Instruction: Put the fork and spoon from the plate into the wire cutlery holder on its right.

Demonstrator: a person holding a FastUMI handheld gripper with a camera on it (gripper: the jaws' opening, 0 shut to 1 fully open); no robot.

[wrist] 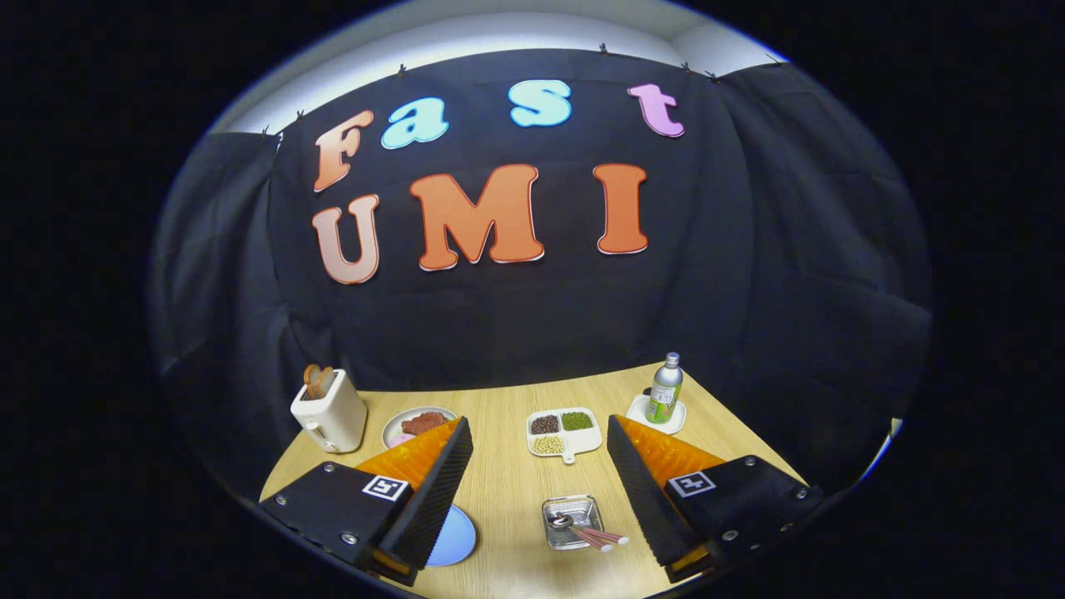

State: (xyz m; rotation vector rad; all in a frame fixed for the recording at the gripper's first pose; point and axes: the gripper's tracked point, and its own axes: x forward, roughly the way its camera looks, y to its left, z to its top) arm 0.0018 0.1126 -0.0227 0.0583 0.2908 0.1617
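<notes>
My gripper [537, 426] hangs open above the wooden table [499, 491], with nothing between its fingers. Between the fingers and nearer than their tips stands the wire cutlery holder [571, 522], seen from above. A spoon [560, 522] rests in it, bowl at the left. Two pink handles [606, 537] stick out over the holder's right rim. I cannot tell whether one of them belongs to the fork. To the left of the holder lies the blue plate [456, 537], mostly hidden behind the left finger [433, 487]; the part that shows is bare.
A white toaster [329, 413] with bread stands at the far left, beside a plate of meat [416, 424]. A divided dish of beans [564, 433] lies just beyond the fingertips. A bottle [666, 389] on a white coaster stands far right. The black cloth wall closes the back.
</notes>
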